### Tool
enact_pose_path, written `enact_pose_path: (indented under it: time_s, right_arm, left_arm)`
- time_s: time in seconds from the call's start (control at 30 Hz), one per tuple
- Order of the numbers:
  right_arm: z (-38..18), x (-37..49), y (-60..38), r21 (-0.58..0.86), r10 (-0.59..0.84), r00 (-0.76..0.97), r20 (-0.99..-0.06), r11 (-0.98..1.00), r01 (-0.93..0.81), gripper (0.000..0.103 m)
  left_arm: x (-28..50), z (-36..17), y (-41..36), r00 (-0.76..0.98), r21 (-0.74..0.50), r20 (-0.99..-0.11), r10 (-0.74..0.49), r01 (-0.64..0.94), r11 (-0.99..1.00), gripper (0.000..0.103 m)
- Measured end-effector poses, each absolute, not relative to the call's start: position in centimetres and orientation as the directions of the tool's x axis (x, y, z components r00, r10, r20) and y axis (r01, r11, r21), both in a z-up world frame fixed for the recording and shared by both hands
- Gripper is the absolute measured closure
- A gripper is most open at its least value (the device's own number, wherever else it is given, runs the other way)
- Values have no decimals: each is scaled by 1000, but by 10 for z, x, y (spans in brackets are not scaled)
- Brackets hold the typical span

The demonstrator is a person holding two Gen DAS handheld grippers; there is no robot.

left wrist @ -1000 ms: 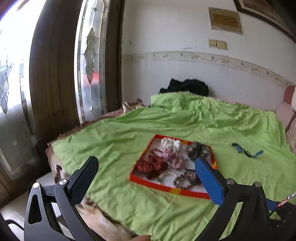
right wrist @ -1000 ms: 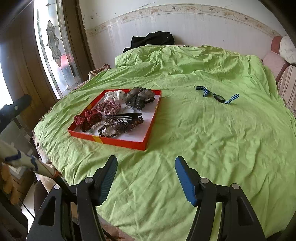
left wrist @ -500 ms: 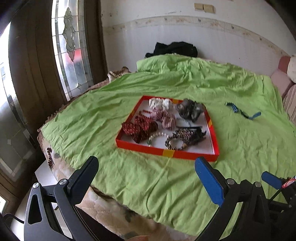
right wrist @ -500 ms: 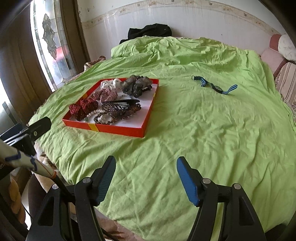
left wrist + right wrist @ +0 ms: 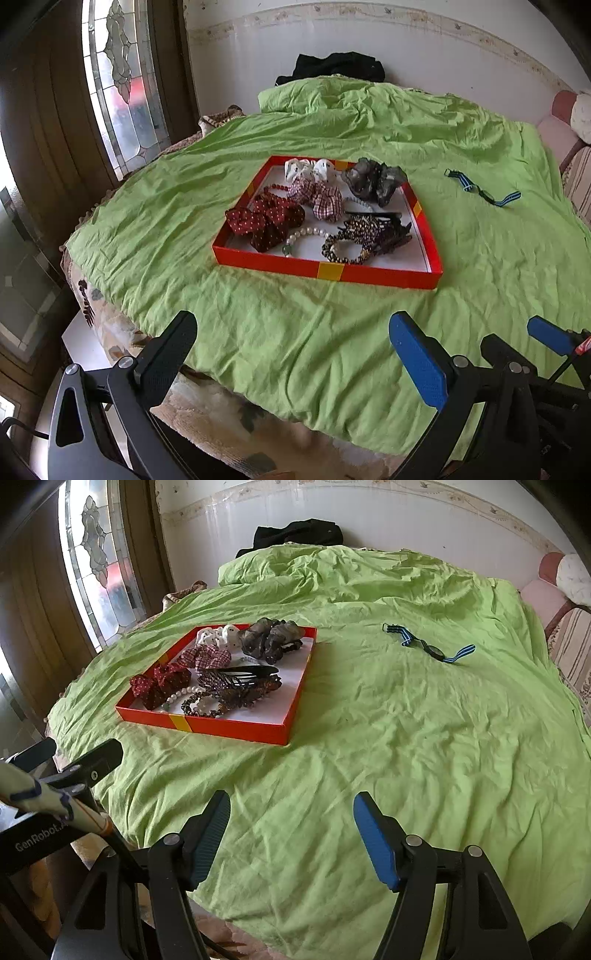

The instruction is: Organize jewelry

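A shallow red tray (image 5: 325,268) (image 5: 236,728) lies on the green bedspread. It holds scrunchies, a pearl bracelet (image 5: 306,233), beaded bracelets (image 5: 343,251), and a black hair clip (image 5: 247,672). A dark red dotted scrunchie (image 5: 266,219) sits at its front left, a grey one (image 5: 373,181) at the back. A blue striped strap (image 5: 484,190) (image 5: 428,646) lies alone on the bedspread to the right of the tray. My left gripper (image 5: 291,350) stands open over the bed's near edge, well short of the tray. My right gripper (image 5: 291,823) hangs open and empty, right of the tray.
The green bedspread (image 5: 406,746) covers the whole bed. A black garment (image 5: 332,66) lies by the wall at the head. A stained-glass window (image 5: 118,85) and dark wooden frame stand on the left. A pink headboard (image 5: 546,590) is at the far right.
The left gripper has tipped downward and sunk, so the tray now sits nearer the middle of its view. The right gripper's view has shifted only slightly. Both stay open and empty.
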State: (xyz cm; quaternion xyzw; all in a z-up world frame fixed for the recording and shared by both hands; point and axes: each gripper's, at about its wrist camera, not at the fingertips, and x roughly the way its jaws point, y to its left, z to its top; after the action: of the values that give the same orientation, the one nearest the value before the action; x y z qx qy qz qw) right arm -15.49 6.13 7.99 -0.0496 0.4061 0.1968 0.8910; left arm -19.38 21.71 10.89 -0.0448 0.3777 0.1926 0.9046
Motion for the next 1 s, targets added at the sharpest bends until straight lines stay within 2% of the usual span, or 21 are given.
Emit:
enact_pose_path:
  time_s: [1.0]
  right_arm:
    - [86,-167,69,42,288,610,-739,922,-384,28]
  left_arm:
    - [-204,98,223,630,28,-727,271,-368,929,0]
